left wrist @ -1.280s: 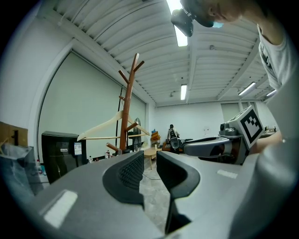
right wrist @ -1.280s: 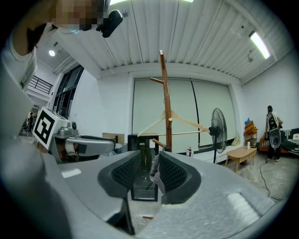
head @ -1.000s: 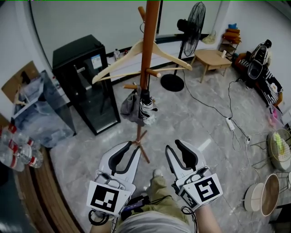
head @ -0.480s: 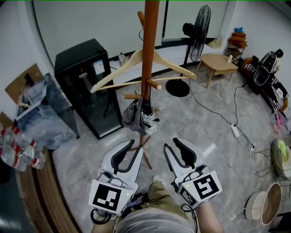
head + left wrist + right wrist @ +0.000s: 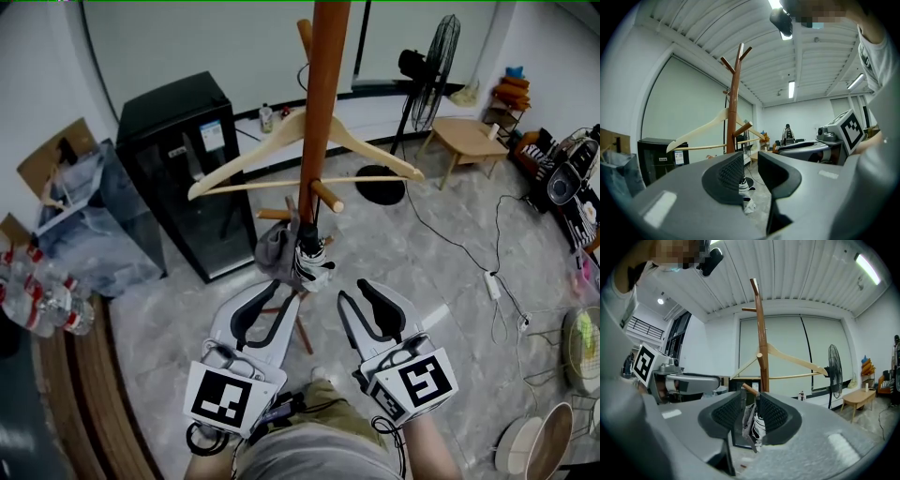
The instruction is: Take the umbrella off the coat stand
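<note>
Plainly, the left tongs point(image 5: 269, 302) and right tongs point(image 5: 353, 296) are both released and empty. Straight ahead, the folded umbrella point(image 5: 307, 251) hangs upright from a low peg of the coat stand point(image 5: 324, 112), lined up in the right pair's gap.

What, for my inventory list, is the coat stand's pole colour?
The coat stand is reddish-brown; head view shows it best.

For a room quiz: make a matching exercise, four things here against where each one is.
Things: 1 folded black-and-white umbrella; 2 pale wooden clothes hanger; 3 black glass-door cabinet; 4 black pedestal fan.
Places: A left of the brown wooden coat stand; B on a low peg of that stand; C beside a small wooden table; D on the stand, above the umbrella.
Pairs: 1-B; 2-D; 3-A; 4-C.
</note>
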Motion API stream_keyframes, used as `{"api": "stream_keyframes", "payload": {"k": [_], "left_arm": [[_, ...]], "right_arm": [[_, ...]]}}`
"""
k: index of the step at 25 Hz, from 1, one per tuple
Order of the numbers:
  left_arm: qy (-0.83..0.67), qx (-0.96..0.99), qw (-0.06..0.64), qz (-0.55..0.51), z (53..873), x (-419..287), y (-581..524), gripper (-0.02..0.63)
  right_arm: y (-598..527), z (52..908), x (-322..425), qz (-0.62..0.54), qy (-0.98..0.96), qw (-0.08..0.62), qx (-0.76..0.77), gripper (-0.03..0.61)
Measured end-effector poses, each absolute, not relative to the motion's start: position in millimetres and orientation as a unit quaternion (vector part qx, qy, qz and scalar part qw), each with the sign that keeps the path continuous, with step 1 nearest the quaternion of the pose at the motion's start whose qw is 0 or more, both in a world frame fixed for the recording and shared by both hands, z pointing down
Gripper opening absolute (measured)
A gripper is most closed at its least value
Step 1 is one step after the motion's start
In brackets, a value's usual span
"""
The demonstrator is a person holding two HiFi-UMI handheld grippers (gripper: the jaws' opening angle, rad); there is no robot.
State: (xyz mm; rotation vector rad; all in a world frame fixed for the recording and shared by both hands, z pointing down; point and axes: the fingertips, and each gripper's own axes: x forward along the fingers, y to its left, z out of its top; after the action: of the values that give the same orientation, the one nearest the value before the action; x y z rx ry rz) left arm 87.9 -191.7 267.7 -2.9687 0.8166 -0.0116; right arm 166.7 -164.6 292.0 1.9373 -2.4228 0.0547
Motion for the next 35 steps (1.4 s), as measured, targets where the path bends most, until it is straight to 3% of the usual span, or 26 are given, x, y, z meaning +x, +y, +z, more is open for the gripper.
{"api": "stream_keyframes", "payload": {"k": [35], "left_arm": [[0.412,-0.91,0.035,-0.001,264,93,-268,0.097]], "right_arm": [[-286,296,191,-0.001,-0.857,0.038,0.515,0.121]]}}
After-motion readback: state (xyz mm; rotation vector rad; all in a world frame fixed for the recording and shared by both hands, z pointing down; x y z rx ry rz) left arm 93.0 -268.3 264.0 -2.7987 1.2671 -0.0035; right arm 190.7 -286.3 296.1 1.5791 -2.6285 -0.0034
